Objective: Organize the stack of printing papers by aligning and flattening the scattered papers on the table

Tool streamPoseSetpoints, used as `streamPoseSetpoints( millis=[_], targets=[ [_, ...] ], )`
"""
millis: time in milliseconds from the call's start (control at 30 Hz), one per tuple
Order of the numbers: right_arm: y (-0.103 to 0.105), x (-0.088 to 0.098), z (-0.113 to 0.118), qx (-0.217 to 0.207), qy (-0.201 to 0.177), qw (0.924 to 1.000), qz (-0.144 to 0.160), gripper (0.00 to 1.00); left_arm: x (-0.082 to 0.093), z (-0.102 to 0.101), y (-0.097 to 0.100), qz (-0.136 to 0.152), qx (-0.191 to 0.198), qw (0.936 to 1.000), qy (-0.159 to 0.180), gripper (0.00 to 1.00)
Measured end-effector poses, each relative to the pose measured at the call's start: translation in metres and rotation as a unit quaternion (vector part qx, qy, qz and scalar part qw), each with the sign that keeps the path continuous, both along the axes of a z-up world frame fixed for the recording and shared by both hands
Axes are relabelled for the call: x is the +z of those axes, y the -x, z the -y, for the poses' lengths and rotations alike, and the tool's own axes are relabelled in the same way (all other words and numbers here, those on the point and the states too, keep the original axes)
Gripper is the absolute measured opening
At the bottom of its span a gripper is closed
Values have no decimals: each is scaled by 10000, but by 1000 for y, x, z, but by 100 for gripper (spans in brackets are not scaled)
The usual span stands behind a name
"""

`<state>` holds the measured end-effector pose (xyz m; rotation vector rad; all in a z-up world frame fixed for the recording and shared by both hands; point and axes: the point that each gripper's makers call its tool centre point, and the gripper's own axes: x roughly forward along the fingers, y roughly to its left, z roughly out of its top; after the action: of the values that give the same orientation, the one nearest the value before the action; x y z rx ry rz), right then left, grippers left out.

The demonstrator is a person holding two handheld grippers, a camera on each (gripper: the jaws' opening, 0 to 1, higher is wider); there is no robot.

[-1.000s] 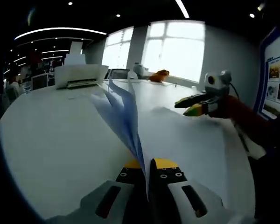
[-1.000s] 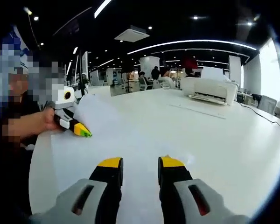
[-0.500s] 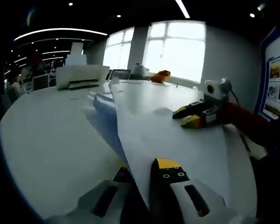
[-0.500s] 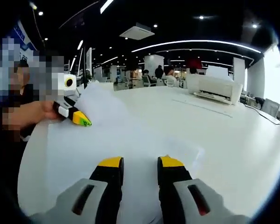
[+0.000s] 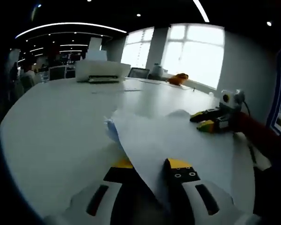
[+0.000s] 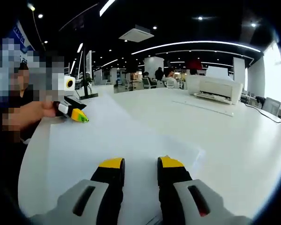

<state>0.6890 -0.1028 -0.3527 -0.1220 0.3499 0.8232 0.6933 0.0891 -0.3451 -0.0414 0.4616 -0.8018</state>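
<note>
White printing papers (image 5: 178, 140) lie spread flat on the white table (image 5: 51, 126), with a bluish sheet edge (image 5: 111, 131) poking out at their left. The left gripper (image 5: 151, 164) is low at the papers' near edge, its jaws apart, and the edge of the top sheet runs between them. In the right gripper view the papers (image 6: 117, 140) stretch from the left gripper (image 6: 79, 116), held by a hand (image 6: 28, 119), to the right gripper (image 6: 141, 163), which stands open just above the sheets. The right gripper (image 5: 203, 121) rests at the papers' far right side.
A white printer (image 5: 103, 71) (image 6: 214, 89) sits at the far end of the table. An orange object (image 5: 179, 78) lies near the windows. A thin cable (image 6: 264, 117) runs along the table's right side. A red sleeve (image 5: 257, 133) reaches in behind the right gripper.
The fanned sheets that stood upright in the left gripper have dropped flat onto the table, and the left jaws have spread apart. The right gripper has barely moved.
</note>
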Motion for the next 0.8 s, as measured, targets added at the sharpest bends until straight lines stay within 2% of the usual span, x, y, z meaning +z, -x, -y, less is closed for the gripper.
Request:
streamPoseSetpoints(
  millis=[300,500,600,667,800],
  targets=[
    [-1,0,1,-12,-11,10000,-7,24,4,-25,9,-1,297,9995,-76,28],
    [0,0,-1,-12,-54,10000,-60,28,22,-31,11,213,382,9990,-40,29],
    [-1,0,0,-21,-50,10000,-82,27,31,-29,12,311,380,9988,-6,29],
    [-2,1,1,-25,-95,9998,-177,27,38,-20,15,390,275,9989,18,29],
    [-4,4,7,-151,-151,9994,-282,32,44,-11,20,467,132,9988,-52,30]
  ],
)
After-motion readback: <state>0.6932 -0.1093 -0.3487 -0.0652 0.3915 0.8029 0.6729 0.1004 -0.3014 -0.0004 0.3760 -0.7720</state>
